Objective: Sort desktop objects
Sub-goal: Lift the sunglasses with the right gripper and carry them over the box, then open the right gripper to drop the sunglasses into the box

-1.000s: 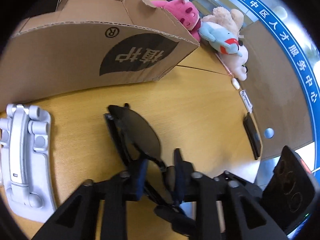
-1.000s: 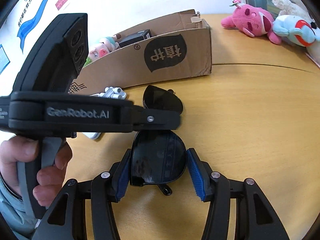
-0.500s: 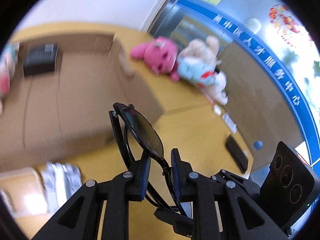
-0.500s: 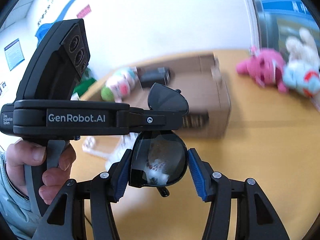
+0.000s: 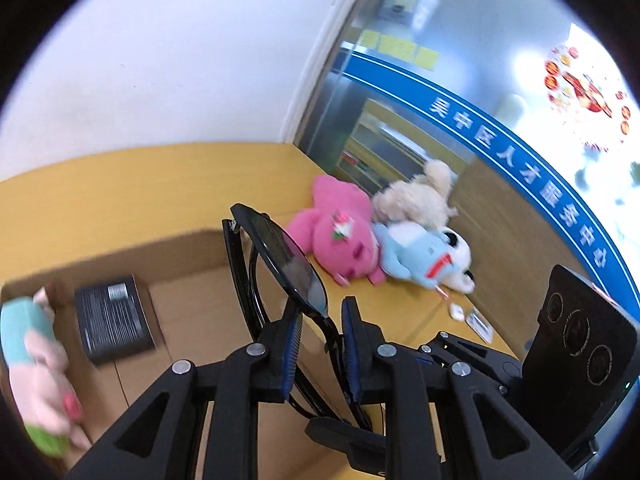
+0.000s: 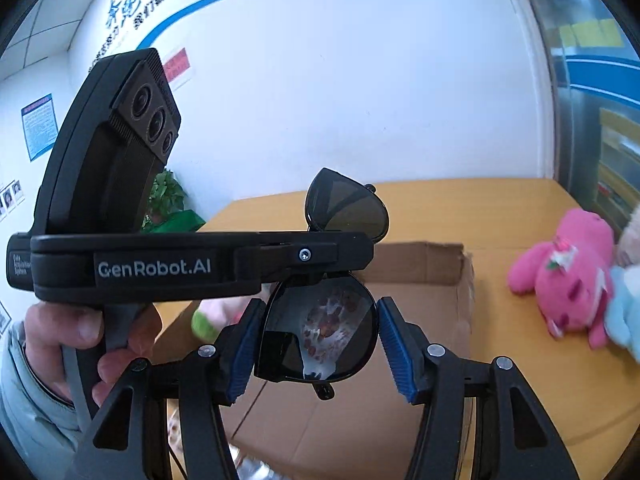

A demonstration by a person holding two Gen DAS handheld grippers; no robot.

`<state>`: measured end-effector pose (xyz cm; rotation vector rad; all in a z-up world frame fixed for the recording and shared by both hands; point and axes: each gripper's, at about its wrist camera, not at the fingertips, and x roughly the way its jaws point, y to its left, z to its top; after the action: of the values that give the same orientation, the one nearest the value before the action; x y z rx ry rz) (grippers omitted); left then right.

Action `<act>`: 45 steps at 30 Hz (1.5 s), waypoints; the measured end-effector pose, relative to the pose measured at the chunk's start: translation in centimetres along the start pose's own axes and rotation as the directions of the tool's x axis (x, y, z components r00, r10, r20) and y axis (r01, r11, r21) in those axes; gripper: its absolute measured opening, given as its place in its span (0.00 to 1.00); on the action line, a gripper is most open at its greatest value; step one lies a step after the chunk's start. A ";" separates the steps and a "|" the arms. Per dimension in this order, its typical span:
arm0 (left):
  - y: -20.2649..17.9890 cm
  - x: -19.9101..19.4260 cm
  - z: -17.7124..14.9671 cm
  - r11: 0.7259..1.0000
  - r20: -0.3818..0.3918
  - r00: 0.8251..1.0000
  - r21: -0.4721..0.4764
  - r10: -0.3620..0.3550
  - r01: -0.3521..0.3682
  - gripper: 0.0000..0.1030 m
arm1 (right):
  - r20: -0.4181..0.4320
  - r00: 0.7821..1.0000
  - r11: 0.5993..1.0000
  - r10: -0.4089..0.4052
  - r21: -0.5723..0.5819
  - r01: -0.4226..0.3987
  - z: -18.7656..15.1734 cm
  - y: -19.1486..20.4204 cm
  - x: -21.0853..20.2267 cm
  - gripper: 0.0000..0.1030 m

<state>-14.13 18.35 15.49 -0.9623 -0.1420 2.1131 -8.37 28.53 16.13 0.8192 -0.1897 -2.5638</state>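
Step in hand: the sunglasses (image 5: pixel 288 268) are carried in the air above the cardboard box (image 6: pixel 424 276), off the desk (image 5: pixel 120 184); this reads as the transport stage of sorting them into the box.
Left claw (image 5: pixel 320 344): clenched on the bridge of the sunglasses, between the 2 lenses, with the frame edge-on to its camera.
Right claw (image 6: pixel 316 344): its 2 blue pads (image 6: pixel 244 348) flank 1 lens; whether they press the rim or stand just off it cannot be told.
Task thing: the sunglasses hang over the open box, above its floor, with the folded temples toward the box.
Next move: likely lowering the sunglasses into the box onto bare cardboard beside the black packet (image 5: pixel 114 318), then letting go with both claws without dragging a lens.
Risk: the 2 claws must move together, or the frame may twist.
Counts: 1 pair of sunglasses, 1 box, 1 black packet and 1 pink-and-green soft toy (image 5: pixel 36 376) inside the box.
Outside the box: 3 plush toys on the desk beyond its far wall: 1 pink (image 5: pixel 340 244), 1 cream (image 5: pixel 416 200), 1 pale blue (image 5: pixel 420 254).
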 end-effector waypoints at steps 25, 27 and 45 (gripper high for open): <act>14.9 21.3 -2.2 0.964 -0.372 0.928 -0.256 -0.028 -0.073 0.14 | -0.470 0.882 0.964 -0.025 0.223 0.147 -2.5 -11.0 24.3 0.53; 14.7 20.6 -1.9 0.962 -0.376 0.926 -0.255 -0.005 -0.099 0.14 | -0.471 0.881 0.965 -0.031 0.214 0.148 -2.4 -10.7 24.1 0.54; 0.0 -10.1 -6.5 0.941 0.155 0.930 0.005 0.334 -0.338 0.74 | -0.125 0.977 0.985 -0.173 0.004 0.175 -5.2 2.2 1.1 1.00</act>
<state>-5.74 9.86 16.87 -0.8518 -0.0189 2.4978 -5.35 26.05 11.89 1.0389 -0.1027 -2.6641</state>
